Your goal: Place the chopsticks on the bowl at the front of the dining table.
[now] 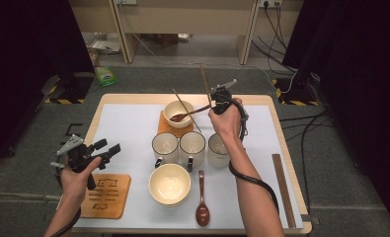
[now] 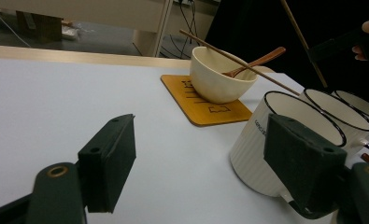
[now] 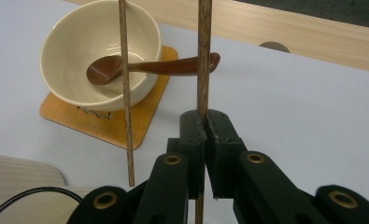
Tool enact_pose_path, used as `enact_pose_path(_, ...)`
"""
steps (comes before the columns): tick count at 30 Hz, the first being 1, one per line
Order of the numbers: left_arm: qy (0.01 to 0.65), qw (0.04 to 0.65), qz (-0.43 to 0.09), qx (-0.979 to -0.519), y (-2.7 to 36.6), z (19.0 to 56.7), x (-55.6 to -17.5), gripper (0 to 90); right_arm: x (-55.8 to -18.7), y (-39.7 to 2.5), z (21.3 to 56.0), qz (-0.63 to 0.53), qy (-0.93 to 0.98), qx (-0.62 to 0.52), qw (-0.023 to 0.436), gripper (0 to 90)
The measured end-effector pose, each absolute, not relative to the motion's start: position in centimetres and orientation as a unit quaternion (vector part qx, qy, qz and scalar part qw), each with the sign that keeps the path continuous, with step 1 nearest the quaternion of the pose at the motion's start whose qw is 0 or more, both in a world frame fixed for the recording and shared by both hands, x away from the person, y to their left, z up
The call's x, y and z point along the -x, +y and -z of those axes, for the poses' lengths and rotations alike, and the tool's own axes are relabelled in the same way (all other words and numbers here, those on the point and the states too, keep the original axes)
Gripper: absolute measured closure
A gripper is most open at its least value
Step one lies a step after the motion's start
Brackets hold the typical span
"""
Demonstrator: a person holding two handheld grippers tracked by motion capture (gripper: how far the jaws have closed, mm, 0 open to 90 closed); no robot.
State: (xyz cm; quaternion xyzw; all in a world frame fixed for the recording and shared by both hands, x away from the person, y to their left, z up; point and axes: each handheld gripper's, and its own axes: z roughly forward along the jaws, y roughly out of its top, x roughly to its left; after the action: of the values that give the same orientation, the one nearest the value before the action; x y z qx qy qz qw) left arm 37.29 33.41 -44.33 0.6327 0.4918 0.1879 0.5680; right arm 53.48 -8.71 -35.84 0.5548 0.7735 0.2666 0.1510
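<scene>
Chopstick tip cut off above fingers

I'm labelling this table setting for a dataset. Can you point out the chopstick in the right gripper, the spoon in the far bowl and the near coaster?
chopstick (image 3: pixel 203 60), right gripper view, shaft above the shut jaws.
spoon (image 3: pixel 170 66), right gripper view, handle over the bowl's rim.
coaster (image 1: pixel 117 205), high view, bare right edge.

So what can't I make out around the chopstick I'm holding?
- Chopstick tip: cut off by the top edge, right gripper view.
- Third mug: partly behind the forearm, high view.
- Coaster lettering: too small, part under the left hand, high view.
</scene>
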Motion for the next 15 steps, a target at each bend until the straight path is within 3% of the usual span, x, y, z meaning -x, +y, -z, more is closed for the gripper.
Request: enact_pose_path(15,0.491,0.568,-0.187,-0.633,33.37,44.34,-37.29,24.6,-53.66,-7.94,36.23,-0.264,0.779,-0.551,0.142,85.4)
